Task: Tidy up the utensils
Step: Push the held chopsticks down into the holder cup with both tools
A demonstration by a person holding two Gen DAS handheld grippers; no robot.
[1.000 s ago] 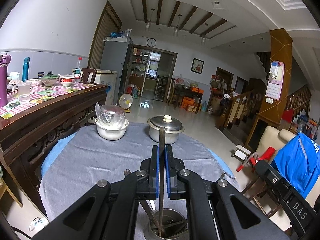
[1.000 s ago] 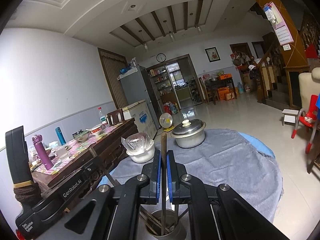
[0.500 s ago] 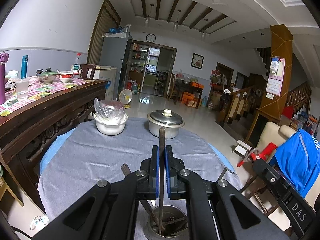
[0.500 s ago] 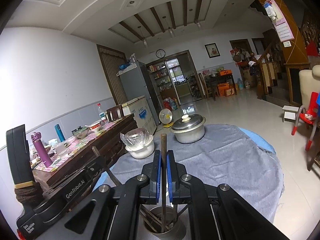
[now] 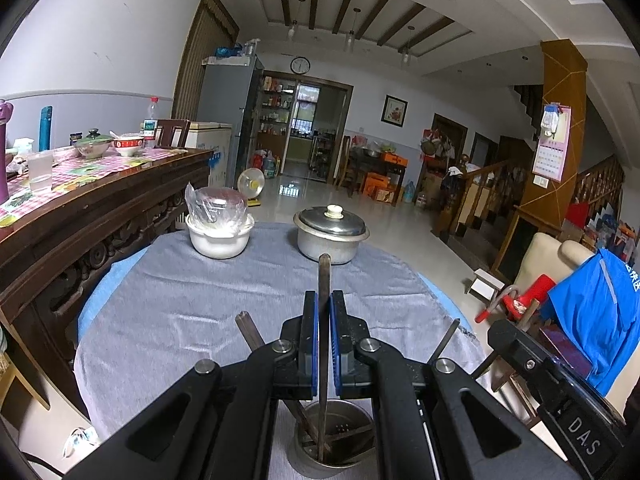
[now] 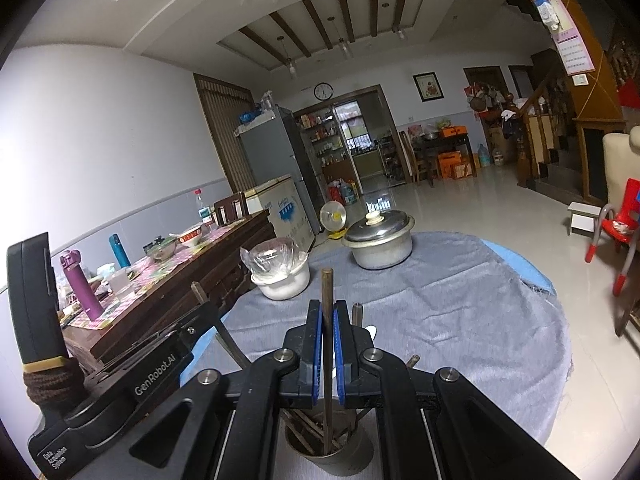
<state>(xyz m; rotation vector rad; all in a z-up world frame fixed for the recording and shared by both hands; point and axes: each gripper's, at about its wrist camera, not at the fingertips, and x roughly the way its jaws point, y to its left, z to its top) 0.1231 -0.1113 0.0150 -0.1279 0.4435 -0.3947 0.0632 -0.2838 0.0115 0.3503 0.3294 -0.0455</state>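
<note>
Chopsticks are standing in a metal holder at the near edge of the grey-clothed round table. Left wrist view: the left gripper is clamping one dark chopstick upright between its blue pads, lower end reaching into the holder. A white bowl and a lidded pot are sitting at the far side.

Right wrist view: the right gripper is pinching another chopstick the same way, jaws nearly closed, its tip down among the sticks in the holder.
</note>
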